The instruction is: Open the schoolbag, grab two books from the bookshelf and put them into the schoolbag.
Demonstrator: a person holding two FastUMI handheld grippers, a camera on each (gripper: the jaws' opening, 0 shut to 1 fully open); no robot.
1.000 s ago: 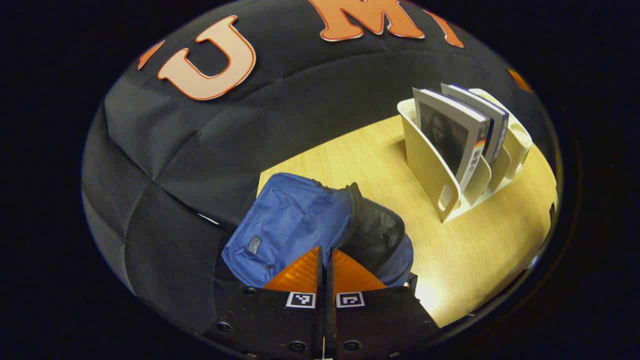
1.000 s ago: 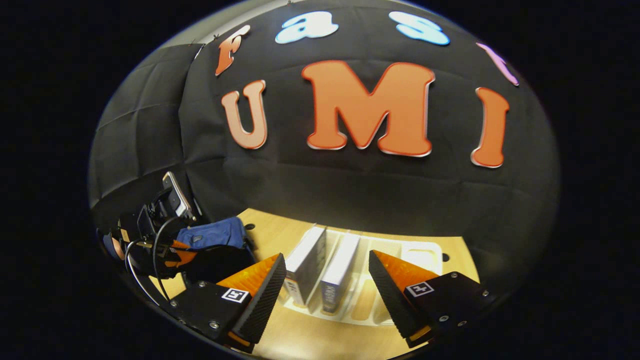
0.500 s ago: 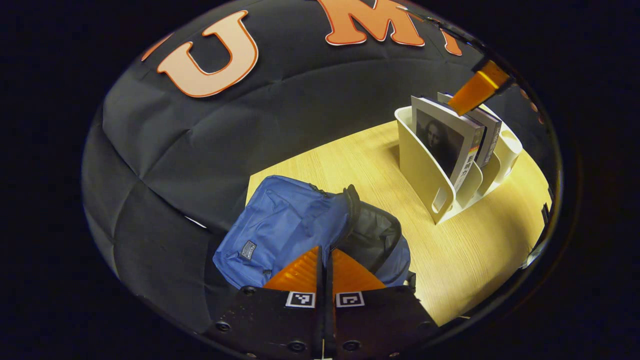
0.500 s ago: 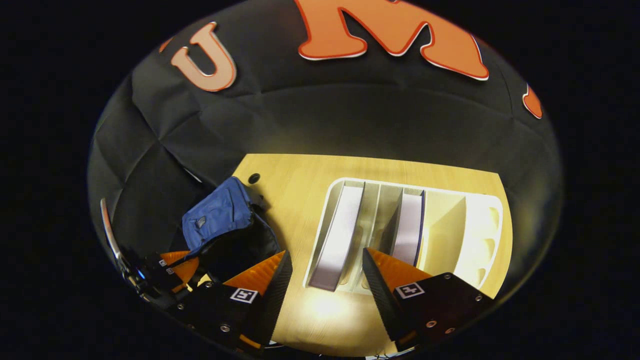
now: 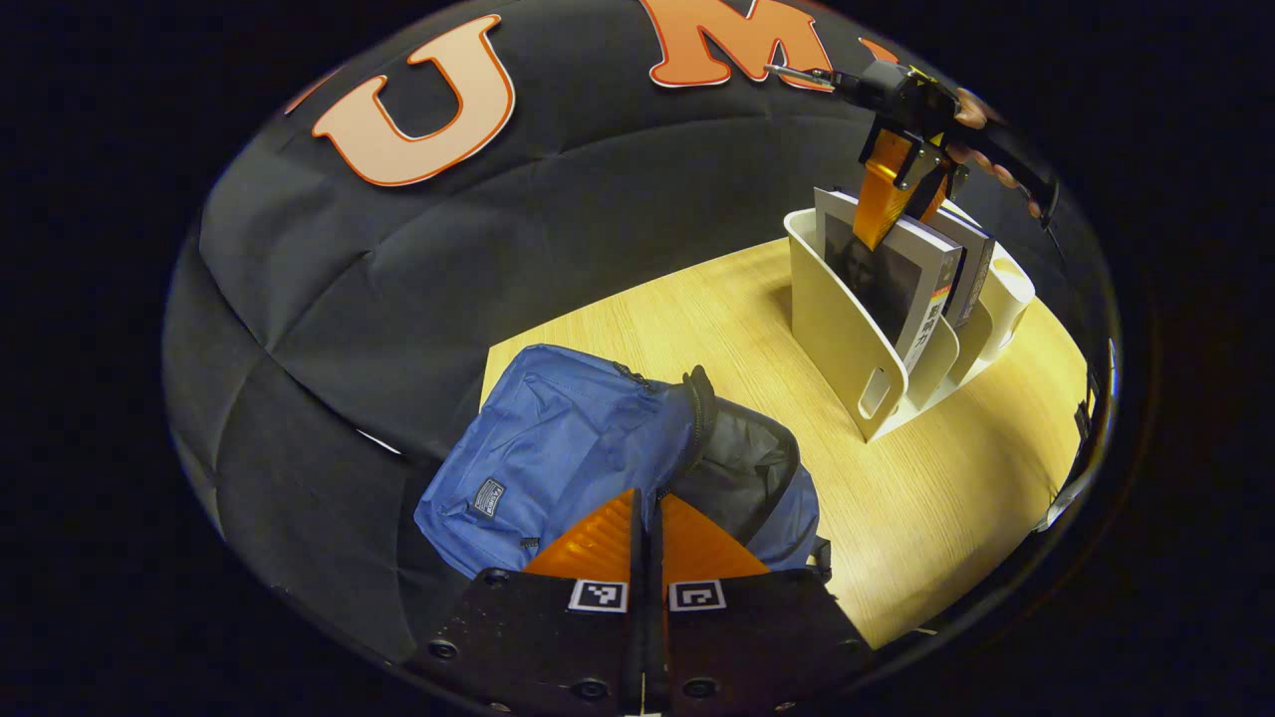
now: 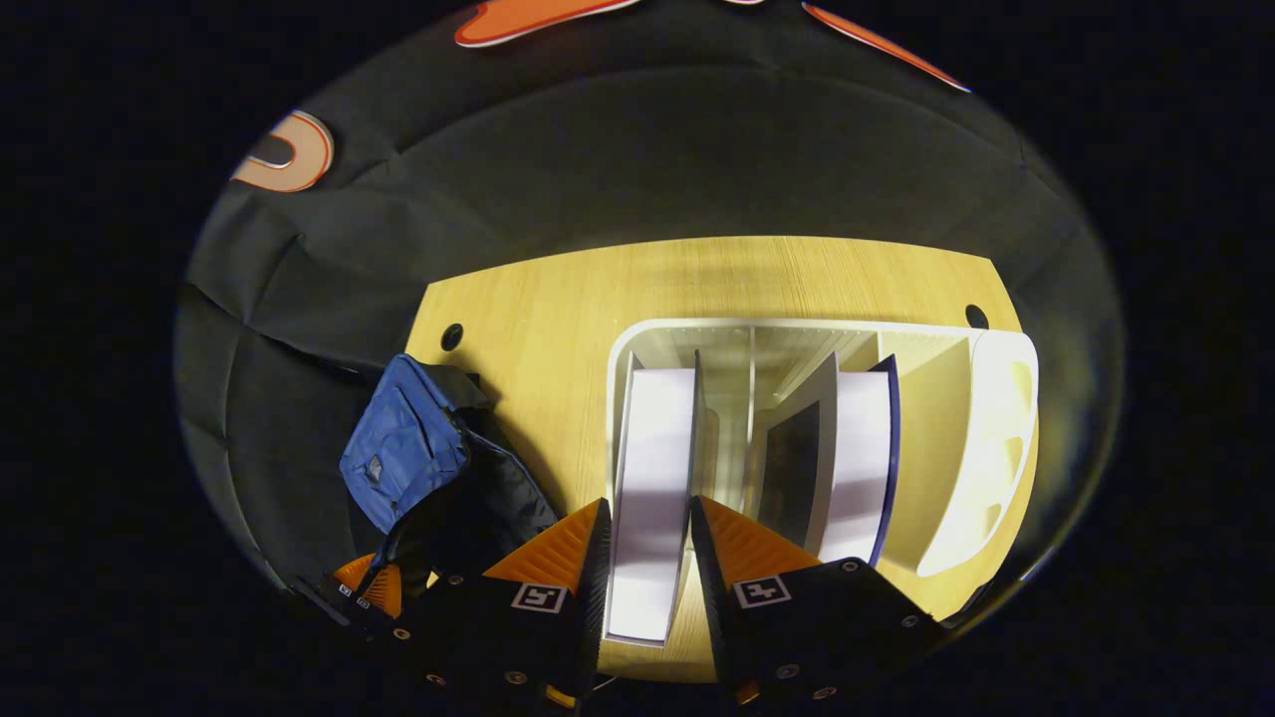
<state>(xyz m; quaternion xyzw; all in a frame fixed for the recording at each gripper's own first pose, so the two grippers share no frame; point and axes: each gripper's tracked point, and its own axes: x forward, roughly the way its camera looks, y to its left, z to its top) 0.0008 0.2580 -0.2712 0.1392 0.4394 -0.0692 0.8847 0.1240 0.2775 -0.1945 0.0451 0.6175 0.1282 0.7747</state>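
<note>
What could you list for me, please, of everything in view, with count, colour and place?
schoolbag: one, blue with dark lining, open, at the table's left edge.
bookshelf: one, cream, slotted, standing on the table.
books: two, upright in separate slots; first book, second book.
table: one, light wood.
left gripper: shut on the schoolbag's opening edge.
right gripper: astride the first book; contact unclear.
hand: holding the right gripper.

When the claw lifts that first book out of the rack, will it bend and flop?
Probably not much. The book looks thick, with a squared block of pages, so it should stay fairly stiff. Gripped by the right claw at its top edge, it may swing. It stands upright in the rack, so it should slide out.
</note>
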